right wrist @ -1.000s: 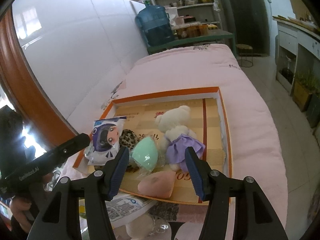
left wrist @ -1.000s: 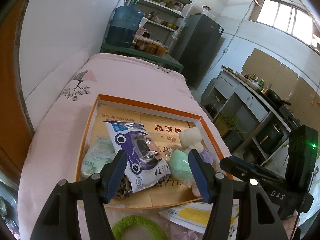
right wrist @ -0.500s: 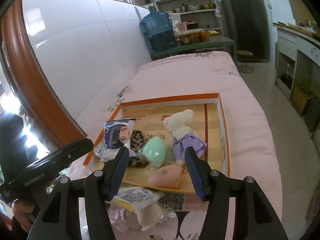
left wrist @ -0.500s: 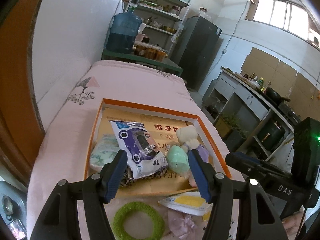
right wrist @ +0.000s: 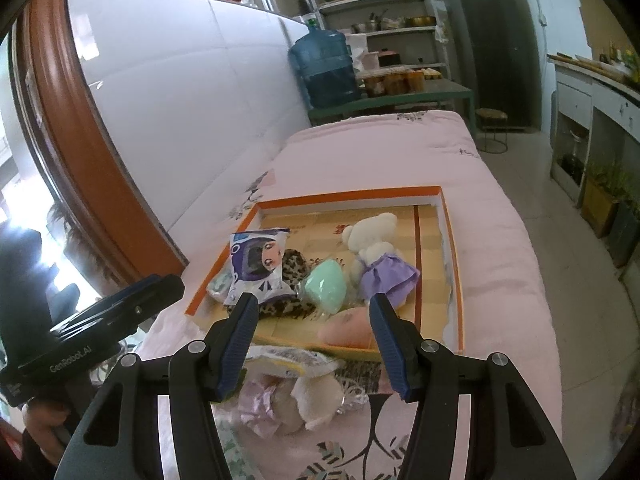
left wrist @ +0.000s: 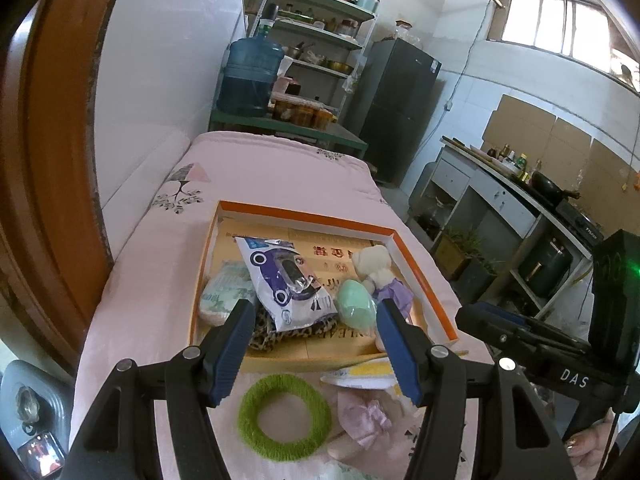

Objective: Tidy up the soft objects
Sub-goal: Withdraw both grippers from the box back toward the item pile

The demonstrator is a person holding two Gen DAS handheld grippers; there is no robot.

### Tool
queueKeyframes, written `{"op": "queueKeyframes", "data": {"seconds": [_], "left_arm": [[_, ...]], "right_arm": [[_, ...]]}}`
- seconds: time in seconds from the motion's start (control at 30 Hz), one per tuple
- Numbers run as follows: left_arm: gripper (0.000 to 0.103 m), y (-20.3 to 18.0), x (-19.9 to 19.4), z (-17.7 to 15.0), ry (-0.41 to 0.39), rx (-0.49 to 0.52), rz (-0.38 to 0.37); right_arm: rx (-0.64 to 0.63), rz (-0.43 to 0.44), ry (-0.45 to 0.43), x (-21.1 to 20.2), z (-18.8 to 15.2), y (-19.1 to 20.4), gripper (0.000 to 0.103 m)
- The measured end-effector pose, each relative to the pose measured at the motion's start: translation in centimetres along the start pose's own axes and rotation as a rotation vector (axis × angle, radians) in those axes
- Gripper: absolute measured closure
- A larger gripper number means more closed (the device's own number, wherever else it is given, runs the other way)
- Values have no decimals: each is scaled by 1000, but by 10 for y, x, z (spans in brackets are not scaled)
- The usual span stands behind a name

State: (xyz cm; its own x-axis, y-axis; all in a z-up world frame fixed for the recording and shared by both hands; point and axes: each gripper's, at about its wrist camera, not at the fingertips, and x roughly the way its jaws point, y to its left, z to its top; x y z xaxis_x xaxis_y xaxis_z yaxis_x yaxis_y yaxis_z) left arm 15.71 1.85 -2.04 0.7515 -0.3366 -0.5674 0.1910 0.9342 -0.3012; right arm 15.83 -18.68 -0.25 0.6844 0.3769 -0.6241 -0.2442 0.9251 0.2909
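An orange-rimmed cardboard tray point(left wrist: 304, 218) point(right wrist: 348, 194) lies on a pink bedspread. In it are a blue cartoon packet point(left wrist: 284, 280) point(right wrist: 256, 264), a leopard-print cloth point(left wrist: 280, 334) point(right wrist: 294, 264), a mint egg-shaped sponge point(left wrist: 354, 306) point(right wrist: 326, 286), a white bear in a purple dress point(left wrist: 378, 268) point(right wrist: 376, 252), a pink sponge point(right wrist: 346, 330) and a pale wipes pack point(left wrist: 224, 292). In front of the tray lie a green yarn ring point(left wrist: 284, 416), a yellow-white packet point(left wrist: 368, 374) point(right wrist: 288, 360) and a pink-white soft bundle point(left wrist: 362, 414) point(right wrist: 292, 400). My left gripper point(left wrist: 316, 346) and right gripper point(right wrist: 310, 342) are open and empty, above the near items.
A white tiled wall and brown door frame point(left wrist: 52, 160) run along the left. Beyond the bed stand a blue water jug point(left wrist: 250, 76), shelves point(left wrist: 320, 24) and a dark fridge point(left wrist: 394, 108). A kitchen counter point(left wrist: 512, 188) lines the right.
Both grippers have drawn back and up from the tray, so the green ring, yellow packet and soft bundle in front of it have come into view. Nothing was grasped.
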Motion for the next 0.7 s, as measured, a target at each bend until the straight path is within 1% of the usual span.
{"op": "queueKeyframes", "data": {"seconds": [0.37,0.7], "left_arm": [[40,2,-22,-20,6,-16,-5],[40,-3,-37,-36,9,2,1]], "right_arm": [[-13,20,2,-17,-16,12,43],[-31,23,6,-25,-32,26,43]]}}
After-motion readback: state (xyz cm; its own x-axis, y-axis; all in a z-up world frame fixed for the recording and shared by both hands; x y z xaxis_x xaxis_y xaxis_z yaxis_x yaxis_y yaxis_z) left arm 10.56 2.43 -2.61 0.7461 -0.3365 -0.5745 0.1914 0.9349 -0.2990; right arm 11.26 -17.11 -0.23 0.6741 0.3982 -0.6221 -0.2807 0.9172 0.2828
